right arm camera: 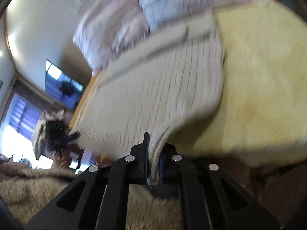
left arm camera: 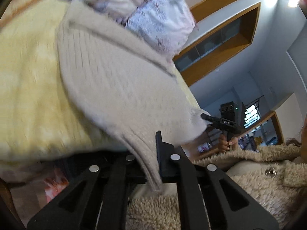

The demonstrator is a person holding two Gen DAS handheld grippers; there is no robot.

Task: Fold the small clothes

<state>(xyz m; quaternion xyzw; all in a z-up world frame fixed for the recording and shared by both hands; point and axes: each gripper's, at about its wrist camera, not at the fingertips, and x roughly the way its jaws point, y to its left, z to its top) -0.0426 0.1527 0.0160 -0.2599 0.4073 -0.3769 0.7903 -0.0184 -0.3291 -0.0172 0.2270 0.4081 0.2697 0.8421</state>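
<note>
Clearly pinching: left tongs (left arm camera: 153, 164) clamped on one hem corner of the cream ribbed knit garment (left arm camera: 119, 88), right tongs (right arm camera: 153, 164) clamped on another corner. Stretched between and ahead of both tongs, partly over yellow blanket (left arm camera: 28, 95).

Black angular claw (left arm camera: 153, 164) arms, silver round rivets, beige fleece jacket (left arm camera: 259, 176)

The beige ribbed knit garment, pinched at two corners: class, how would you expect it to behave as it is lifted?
Probably floppy: the knit garment curves and sags between the left gripper and right gripper. Likely light, since small pinches at its edge hold it up. Its ribbed, fuzzy surface suggests it should not slip easily.
</note>
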